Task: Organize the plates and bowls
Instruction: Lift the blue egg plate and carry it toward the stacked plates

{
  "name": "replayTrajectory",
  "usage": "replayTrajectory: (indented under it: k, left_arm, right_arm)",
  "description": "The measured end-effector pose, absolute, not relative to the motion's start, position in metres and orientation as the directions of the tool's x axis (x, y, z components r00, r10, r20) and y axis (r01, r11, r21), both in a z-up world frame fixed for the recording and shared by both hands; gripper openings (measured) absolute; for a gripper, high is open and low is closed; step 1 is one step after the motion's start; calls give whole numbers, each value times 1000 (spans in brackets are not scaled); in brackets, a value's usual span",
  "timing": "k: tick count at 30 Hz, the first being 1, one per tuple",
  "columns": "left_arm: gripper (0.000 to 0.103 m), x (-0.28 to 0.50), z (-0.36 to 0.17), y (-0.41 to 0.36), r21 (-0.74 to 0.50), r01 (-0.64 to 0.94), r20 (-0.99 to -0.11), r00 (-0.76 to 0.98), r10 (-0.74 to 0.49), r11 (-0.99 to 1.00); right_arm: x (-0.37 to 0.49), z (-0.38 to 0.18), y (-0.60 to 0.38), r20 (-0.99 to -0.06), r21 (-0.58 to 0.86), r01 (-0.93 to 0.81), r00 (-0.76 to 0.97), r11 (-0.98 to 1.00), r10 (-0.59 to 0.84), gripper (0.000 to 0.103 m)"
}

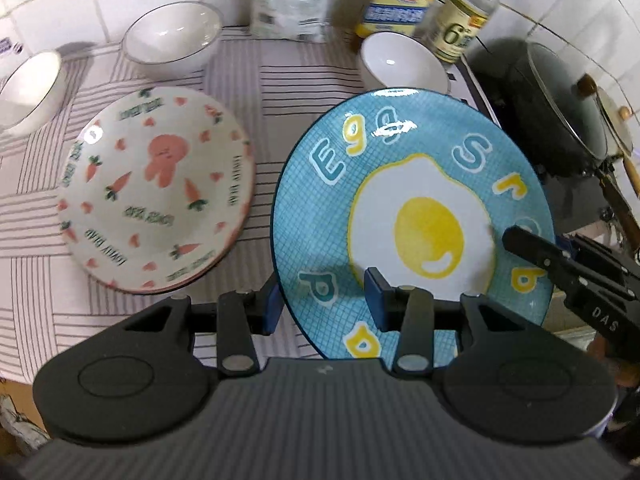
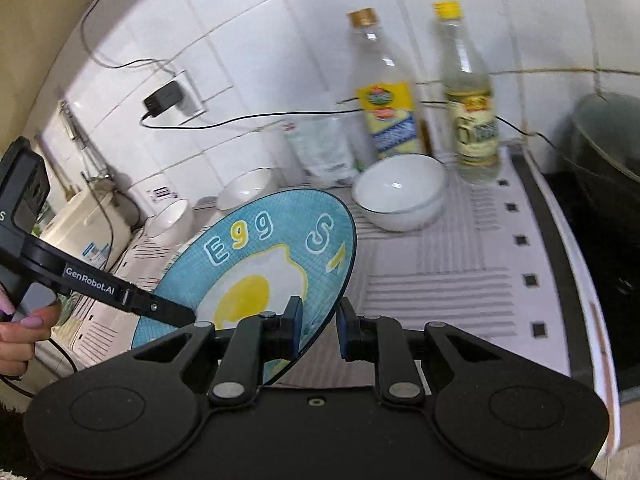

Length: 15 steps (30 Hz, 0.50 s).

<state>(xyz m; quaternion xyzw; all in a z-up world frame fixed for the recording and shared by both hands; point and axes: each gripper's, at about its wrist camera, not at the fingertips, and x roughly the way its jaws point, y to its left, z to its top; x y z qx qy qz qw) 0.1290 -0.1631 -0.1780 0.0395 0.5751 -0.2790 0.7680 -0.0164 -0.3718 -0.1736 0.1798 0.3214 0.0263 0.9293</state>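
- A round blue ceramic plate with a fried-egg print (image 1: 412,216) is held tilted above the striped bench cloth (image 1: 288,80), toward the bench's right edge beside the stove.
- The left gripper (image 1: 324,304) straddles the plate's near rim, one blue pad on each face; whether it is clamped tight cannot be told.
- The right gripper (image 2: 318,324) is spread, one pad touching the plate's face, the other apart from the rim.
- The glazed plate is judged stiff, slippery and breakable; a hold deep over the rim is advised.
- A white rabbit-and-carrot patterned plate (image 1: 156,196) lies near the bench's front edge.
- Three white bowls (image 1: 404,64) sit along the back edge.
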Motion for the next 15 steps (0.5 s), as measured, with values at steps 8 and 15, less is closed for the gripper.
replayTrajectory:
  k: [8,15]
  left_arm:
    - [41,146,-181,-109,-283,398,-896,215,-389,873]
    - [41,170,-188,-61,-287,328,-904,217,-368,900]
  right_arm:
    - [23,-172,-337,-591,354,-6,773,935,229,23]
    - [63,-175,-302,-613,351,-67,737,934,283,23]
